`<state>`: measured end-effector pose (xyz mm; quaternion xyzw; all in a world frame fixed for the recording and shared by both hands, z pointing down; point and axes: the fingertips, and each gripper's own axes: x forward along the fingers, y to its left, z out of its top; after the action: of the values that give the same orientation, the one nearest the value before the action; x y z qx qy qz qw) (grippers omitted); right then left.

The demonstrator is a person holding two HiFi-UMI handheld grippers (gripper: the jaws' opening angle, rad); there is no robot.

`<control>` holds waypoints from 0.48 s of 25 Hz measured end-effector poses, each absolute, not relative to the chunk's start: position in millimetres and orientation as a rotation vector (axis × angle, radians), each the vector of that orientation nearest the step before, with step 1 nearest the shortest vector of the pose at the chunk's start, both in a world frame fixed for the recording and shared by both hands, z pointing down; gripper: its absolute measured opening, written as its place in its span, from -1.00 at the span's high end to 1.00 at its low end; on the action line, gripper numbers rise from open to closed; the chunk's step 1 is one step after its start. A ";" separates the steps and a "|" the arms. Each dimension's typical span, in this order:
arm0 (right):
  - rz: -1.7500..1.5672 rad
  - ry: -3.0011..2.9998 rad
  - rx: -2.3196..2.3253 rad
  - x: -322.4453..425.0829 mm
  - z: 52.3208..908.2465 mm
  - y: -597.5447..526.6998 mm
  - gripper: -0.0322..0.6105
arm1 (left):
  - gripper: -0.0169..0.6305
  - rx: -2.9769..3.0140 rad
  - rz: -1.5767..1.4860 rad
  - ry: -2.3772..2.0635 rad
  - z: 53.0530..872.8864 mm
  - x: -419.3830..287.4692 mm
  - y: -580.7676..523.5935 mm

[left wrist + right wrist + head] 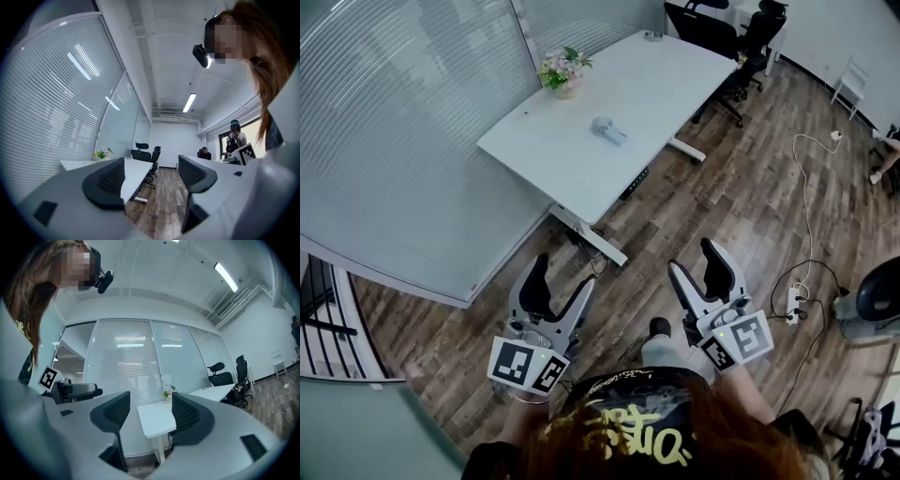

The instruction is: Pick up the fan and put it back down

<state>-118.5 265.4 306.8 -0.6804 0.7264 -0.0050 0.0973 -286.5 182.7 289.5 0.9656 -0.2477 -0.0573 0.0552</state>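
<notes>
Left tongs (562,274) and right tongs (692,257) gaped wide and empty, ribbed black pads (105,183), small pale fan (607,130) lay on smooth white surface (675,75).

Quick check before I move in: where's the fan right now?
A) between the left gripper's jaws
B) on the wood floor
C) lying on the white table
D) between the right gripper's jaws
C: the fan lies on the white table near the flower pot, while the left gripper and right gripper are open and empty.
</notes>
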 end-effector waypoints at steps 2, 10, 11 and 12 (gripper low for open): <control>-0.007 2.164 -1.991 -96.8 303.6 251.3 0.08 | -0.15 2.932 -0.180 -0.784 284.1 -267.4 171.7; 0.027 2.240 -1.880 -25.5 288.6 214.0 0.08 | -0.14 2.939 -0.220 -0.887 268.3 -191.4 142.2; 0.026 2.251 -1.865 -18.1 287.1 210.8 0.08 | -0.13 2.938 -0.225 -0.893 267.2 -181.8 140.6; 0.023 2.257 -1.853 -10.6 286.6 207.9 0.08 | -0.13 2.937 -0.231 -0.901 266.1 -173.3 138.9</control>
<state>-10.6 207.9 286.6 -0.6306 0.7681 0.0080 0.1106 -173.3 138.9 266.1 0.9529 -0.2924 -0.0751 0.0302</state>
